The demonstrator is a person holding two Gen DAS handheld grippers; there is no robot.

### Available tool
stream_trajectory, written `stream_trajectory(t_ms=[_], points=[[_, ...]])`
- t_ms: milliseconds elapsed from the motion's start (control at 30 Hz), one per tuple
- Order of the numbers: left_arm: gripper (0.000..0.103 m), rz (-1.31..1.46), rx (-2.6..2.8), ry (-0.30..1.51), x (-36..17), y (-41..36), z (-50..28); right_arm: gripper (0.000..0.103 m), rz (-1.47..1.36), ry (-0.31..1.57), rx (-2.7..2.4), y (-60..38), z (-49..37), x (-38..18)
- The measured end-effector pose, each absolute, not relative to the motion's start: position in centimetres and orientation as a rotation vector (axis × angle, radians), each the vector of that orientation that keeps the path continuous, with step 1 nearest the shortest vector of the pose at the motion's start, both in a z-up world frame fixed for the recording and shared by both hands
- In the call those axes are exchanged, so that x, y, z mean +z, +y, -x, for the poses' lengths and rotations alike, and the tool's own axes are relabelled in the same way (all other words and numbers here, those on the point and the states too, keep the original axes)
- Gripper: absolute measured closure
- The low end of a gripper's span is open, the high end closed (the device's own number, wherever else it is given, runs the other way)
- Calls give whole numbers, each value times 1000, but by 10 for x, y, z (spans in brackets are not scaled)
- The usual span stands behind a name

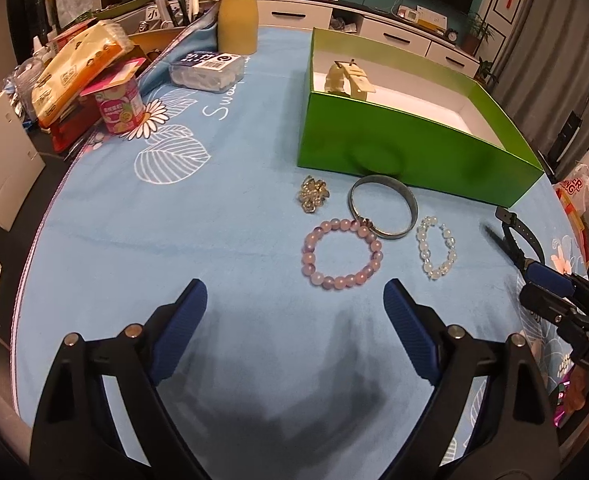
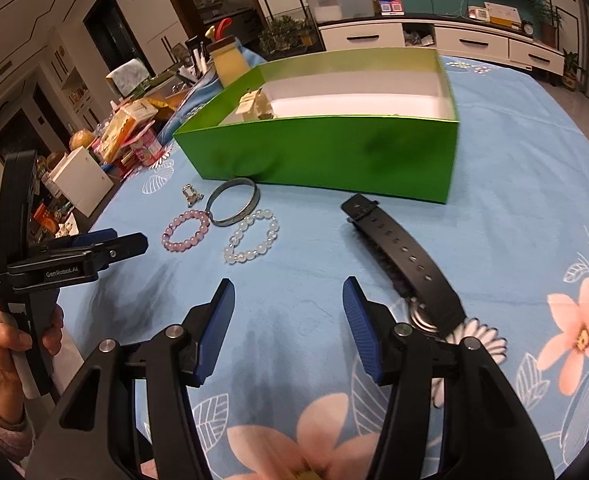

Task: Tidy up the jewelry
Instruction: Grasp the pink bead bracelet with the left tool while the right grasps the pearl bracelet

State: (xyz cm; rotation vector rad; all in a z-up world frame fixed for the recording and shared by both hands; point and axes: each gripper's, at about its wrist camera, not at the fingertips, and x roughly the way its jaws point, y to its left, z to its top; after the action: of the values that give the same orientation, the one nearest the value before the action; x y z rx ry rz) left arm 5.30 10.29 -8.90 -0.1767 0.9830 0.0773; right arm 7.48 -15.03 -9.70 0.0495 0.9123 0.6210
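Both grippers, left gripper (image 1: 294,320) and right gripper (image 2: 288,320), hover with jaws apart and empty. Nearest the right one lies the black watch (image 2: 398,252), long axis running toward the green box (image 2: 334,152); its limp strap could slip from a pinch.

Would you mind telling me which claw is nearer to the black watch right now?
Right. The right claw hovers open just beside the black watch, whose face lies by its right finger. The left claw is open farther off, before the pink bead bracelet.
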Motion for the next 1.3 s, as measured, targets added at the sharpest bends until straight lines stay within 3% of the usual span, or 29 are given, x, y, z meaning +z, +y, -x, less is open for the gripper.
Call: stream_trajectory(t_ms=[333, 600, 867, 967, 1167, 1300], points=[[28, 120, 59, 990, -97, 93, -71, 46, -9, 922, 639, -124, -93, -105], [52, 103, 45, 996, -105, 92, -82, 55, 28, 921, 635, -106, -107, -110], [65, 91, 34, 988, -110, 94, -84, 61, 76, 914, 635, -90, -117, -113], [76, 76, 25, 978, -110, 94, -84, 63, 97, 916, 633, -83, -119, -116], [88, 62, -2, 964, -111, 94, -87, 72, 148, 907, 621, -74, -121, -120], [95, 59, -11, 950, -112, 90, -85, 91, 215, 878, 604, -68, -121, -121]])
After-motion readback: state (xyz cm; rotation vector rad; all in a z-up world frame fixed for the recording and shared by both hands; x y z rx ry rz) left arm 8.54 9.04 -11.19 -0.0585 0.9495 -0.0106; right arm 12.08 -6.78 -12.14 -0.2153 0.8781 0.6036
